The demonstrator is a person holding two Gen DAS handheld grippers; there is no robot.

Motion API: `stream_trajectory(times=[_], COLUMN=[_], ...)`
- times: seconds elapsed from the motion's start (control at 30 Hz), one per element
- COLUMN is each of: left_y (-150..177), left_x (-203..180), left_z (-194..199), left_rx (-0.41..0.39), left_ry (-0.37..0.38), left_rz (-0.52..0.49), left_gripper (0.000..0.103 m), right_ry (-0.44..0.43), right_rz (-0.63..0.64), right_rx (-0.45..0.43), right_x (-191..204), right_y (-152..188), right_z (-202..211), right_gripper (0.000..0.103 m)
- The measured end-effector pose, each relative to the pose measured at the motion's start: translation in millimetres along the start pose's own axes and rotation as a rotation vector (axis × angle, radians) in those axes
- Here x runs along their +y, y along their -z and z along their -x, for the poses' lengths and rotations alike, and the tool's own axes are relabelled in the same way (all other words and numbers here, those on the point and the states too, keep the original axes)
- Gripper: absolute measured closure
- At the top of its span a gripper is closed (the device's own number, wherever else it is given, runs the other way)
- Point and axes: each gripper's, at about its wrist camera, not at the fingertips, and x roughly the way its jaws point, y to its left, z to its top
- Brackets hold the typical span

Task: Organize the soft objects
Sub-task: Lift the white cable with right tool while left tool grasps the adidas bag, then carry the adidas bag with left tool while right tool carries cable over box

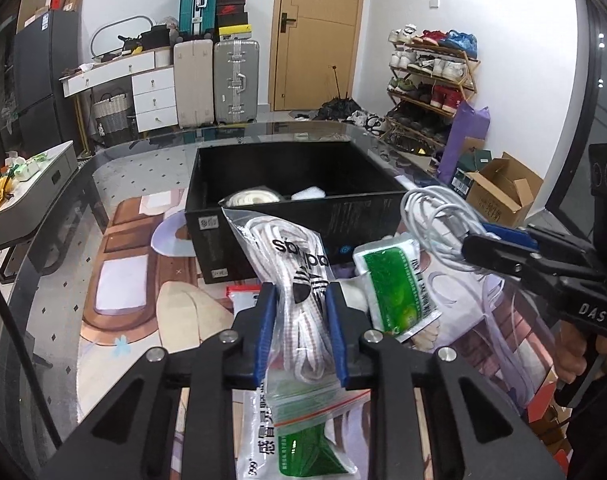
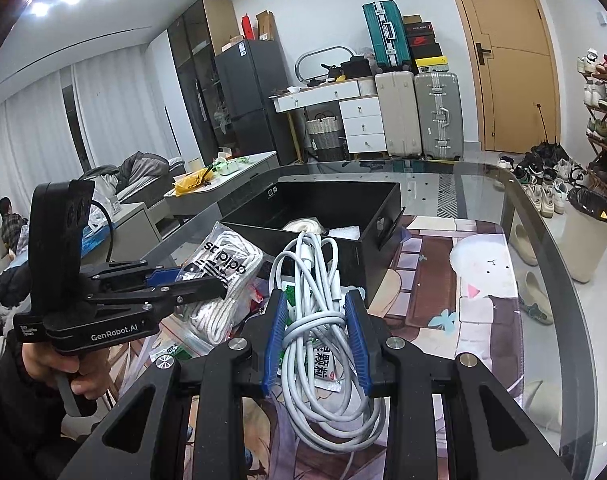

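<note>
The bottom of the clear bag [image 1: 303, 276] is hidden behind the left gripper [image 1: 301, 332], and the print on the packets under it is cut off by the black arms. Inside the black box [image 1: 295, 184] only a round white roll [image 1: 252, 199] and a white puffy bit [image 1: 309, 193] peek over the near wall; the rest of the floor is too dark to see. The far end of the white cable [image 2: 317, 304] hangs down out of sight.

The left gripper's blue fingers [image 1: 265, 332] squeeze the bag from both sides. The bag is thin, shiny plastic, stuffed with soft white rope, and it is lifted just in front of the box. The right gripper [image 2: 315, 340] pinches the looped cable bundle between its ribbed blue pads, also near the box's front wall. The cable is smooth and rubbery, wound in loose rings.

A green and white packet [image 1: 391, 284] lies crinkly on the table [image 2: 543, 240] between the two grippers. The table top is glass, with a cartoon mat under it. The box is square with flat, hard walls.
</note>
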Motion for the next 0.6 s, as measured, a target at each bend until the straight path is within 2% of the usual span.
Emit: stream_trajectory(times=[0.17, 0.6], left_y=[5.4, -3.2], left_x=[3.5, 11.5], left_z=[-5.5, 17.2], left_rx=[0.012, -0.066], left_ry=[0.013, 0.025], left_rz=[0.018, 0.046], left_gripper=[0.08, 0.082], right_ry=[0.004, -0.002], right_rz=[0.0, -0.003], right_rx=[0.003, -0.019], right_x=[0.5, 4.4], right_y=[0.3, -3.3], right_z=[1.4, 6.1], right_gripper=[0.073, 0.073])
